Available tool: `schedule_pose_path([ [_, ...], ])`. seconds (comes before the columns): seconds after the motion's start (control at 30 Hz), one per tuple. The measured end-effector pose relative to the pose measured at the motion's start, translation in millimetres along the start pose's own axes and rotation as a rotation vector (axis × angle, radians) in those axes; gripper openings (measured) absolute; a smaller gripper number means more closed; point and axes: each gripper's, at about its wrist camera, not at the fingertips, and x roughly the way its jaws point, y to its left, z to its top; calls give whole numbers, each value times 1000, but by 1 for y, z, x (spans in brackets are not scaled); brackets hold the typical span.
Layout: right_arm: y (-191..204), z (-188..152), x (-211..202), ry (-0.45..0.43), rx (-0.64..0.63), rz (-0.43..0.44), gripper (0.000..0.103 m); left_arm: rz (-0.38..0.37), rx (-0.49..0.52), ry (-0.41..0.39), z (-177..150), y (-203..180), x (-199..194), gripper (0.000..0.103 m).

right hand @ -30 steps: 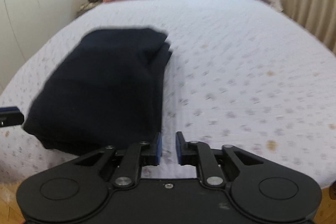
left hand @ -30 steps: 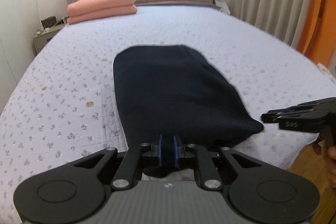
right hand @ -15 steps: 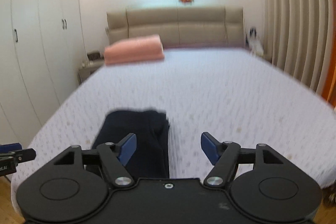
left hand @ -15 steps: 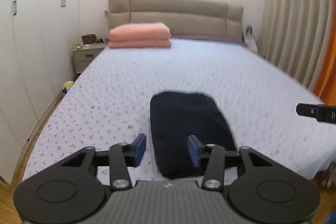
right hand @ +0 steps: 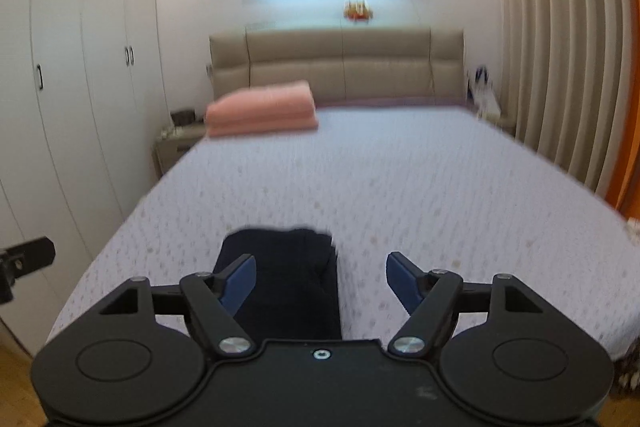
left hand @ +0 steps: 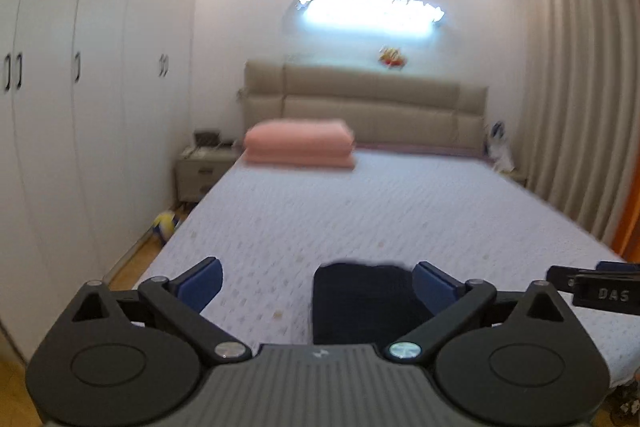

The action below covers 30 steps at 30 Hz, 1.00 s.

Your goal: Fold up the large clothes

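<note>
A folded dark navy garment [left hand: 360,303] lies flat near the foot of the bed [left hand: 360,211]; the right wrist view shows the garment [right hand: 288,279] low in the middle. My left gripper [left hand: 316,269] is raised above and behind it, its jaws opening wide with nothing between the blue pads. My right gripper [right hand: 320,261] hangs likewise above the bed [right hand: 400,187], its jaws opening too and holding nothing. Part of the right gripper [left hand: 596,291] shows at the right edge of the left wrist view. The left gripper's tip [right hand: 24,259] shows at the left edge of the right wrist view.
A folded pink blanket [left hand: 300,145] lies by the beige headboard [left hand: 368,107]. White wardrobes [left hand: 80,107] line the left wall, with a nightstand [left hand: 200,171] and a ball [left hand: 166,223] on the floor beside the bed. Curtains [left hand: 580,107] hang on the right.
Both grippers have risen and drawn back from the dark garment, which stays folded on the bed. Their jaws went from nearly shut to wide apart.
</note>
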Motion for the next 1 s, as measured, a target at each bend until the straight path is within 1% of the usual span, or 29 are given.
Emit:
schedule_pose_path([
  [0.07, 6, -4, 19, 56, -15, -1, 85, 8, 2, 52, -5, 1, 19, 103],
  [0.17, 17, -12, 51, 147, -43, 17, 85, -6, -15, 129, -13, 4, 51, 103],
  [0.27, 24, -22, 76, 221, -62, -5, 85, -19, -21, 192, -22, 7, 85, 103],
  [0.3, 26, -25, 81, 232, -64, -11, 85, -22, -21, 209, -27, 8, 94, 102],
  [0.37, 26, -30, 92, 249, -63, -25, 85, -26, -22, 247, -36, 8, 111, 101],
  [0.47, 23, -35, 106, 269, -46, -44, 85, -15, 2, 293, -47, 6, 133, 93],
  [0.5, 21, -35, 111, 276, -40, -47, 85, -2, 20, 300, -52, 2, 136, 92],
  [0.57, 19, -35, 119, 290, -35, -50, 85, 18, 47, 310, -56, -1, 145, 92],
  [0.67, 15, -34, 128, 298, -27, -59, 85, 4, 41, 331, -59, -3, 157, 92],
  [0.8, 11, -35, 133, 308, -19, -59, 85, 7, 55, 354, -63, -9, 170, 92],
  [1.0, 9, -34, 130, 308, -15, -63, 85, -2, 67, 360, -63, -14, 172, 92],
])
